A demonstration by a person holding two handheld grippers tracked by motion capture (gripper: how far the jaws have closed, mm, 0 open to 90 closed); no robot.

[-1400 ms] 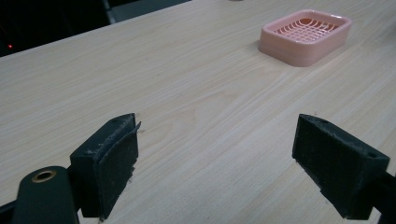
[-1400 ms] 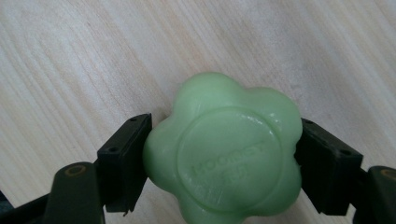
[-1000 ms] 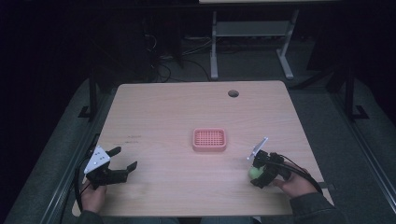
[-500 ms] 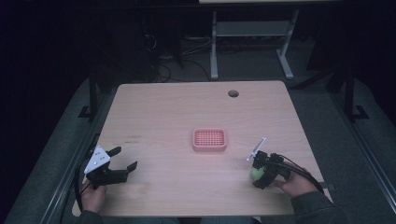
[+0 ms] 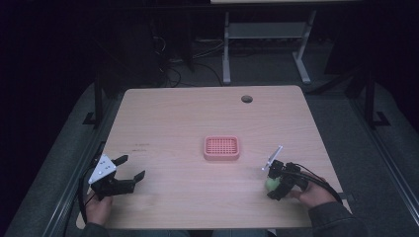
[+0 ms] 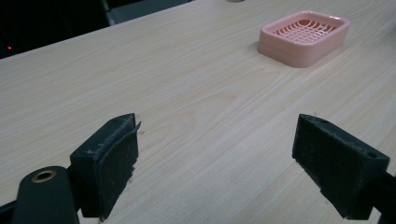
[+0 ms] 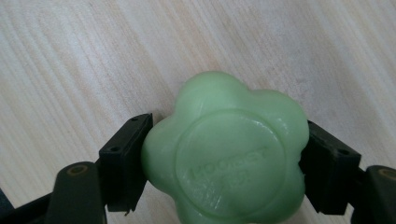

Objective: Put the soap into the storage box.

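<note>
High view shows the right gripper (image 5: pixel 274 183) at the near right of the tabletop (image 5: pixel 173 118), its jaws closed on a green soap (image 5: pixel 271 184), right of and nearer the person than the pink soap dish (image 5: pixel 222 148) at the tabletop's middle. In the right gripper view the flower-shaped soap (image 7: pixel 226 151) sits squeezed between both jaws, one pad against each flank, with wood grain close beneath it; whether it rests on the surface or hangs just above it, I cannot tell.

The left gripper (image 5: pixel 129 170) waits well left of the dish and nearer the person, its jaws spread wide with nothing between them. Its own view looks across bare wood to the dish (image 6: pixel 304 37), whose slotted floor looks empty.

The step in hand looks like the pick-up: the soap is gripped but not yet carried. The next move probably calls for lifting it clear, travelling left and away from the person towards the dish, lowering it flat onto the ribs inside the rim, then releasing. The rounded lobes may slip if the squeeze loosens.

Against the frames from a second and half a second ago, little differs: the dish has not shifted, the left gripper sits in the same spot, and the right gripper with the soap has barely moved.
</note>
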